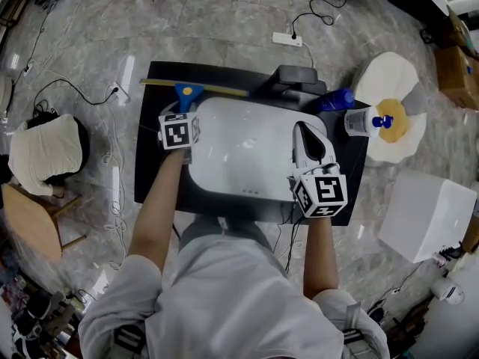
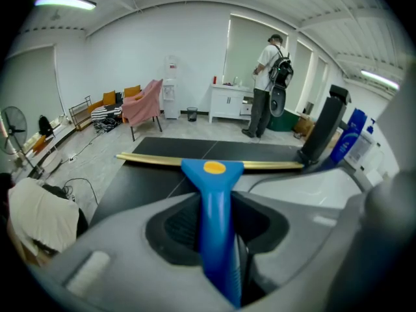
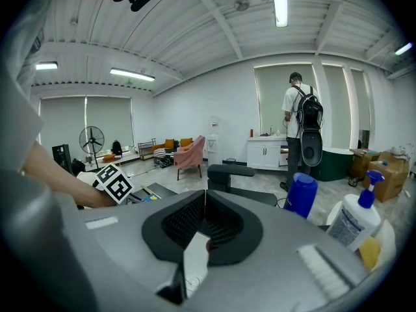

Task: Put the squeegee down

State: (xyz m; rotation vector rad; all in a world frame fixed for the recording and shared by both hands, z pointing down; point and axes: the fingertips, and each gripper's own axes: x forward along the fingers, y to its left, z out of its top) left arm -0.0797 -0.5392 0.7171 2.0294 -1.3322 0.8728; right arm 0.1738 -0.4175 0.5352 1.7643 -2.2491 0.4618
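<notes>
The squeegee (image 1: 187, 93) has a blue handle and a long yellowish blade. Its blade stretches across the far left part of the black table (image 1: 150, 178); I cannot tell whether it touches the top. My left gripper (image 1: 182, 112) is shut on the blue handle, just past the far left corner of a white basin (image 1: 247, 155). In the left gripper view the handle (image 2: 216, 239) runs straight out between the jaws of the left gripper (image 2: 216, 203). My right gripper (image 1: 302, 127) hangs over the basin's right side, and in its own view the right gripper (image 3: 205, 195) shows its tips meeting.
A black stand (image 1: 296, 77) and a blue bottle (image 1: 337, 98) sit at the table's far right. A white spray bottle (image 1: 365, 120) and yellow sponge (image 1: 393, 122) lie by a round white stool (image 1: 389, 73). A white box (image 1: 430, 215) stands right. A person (image 2: 268, 83) stands far off.
</notes>
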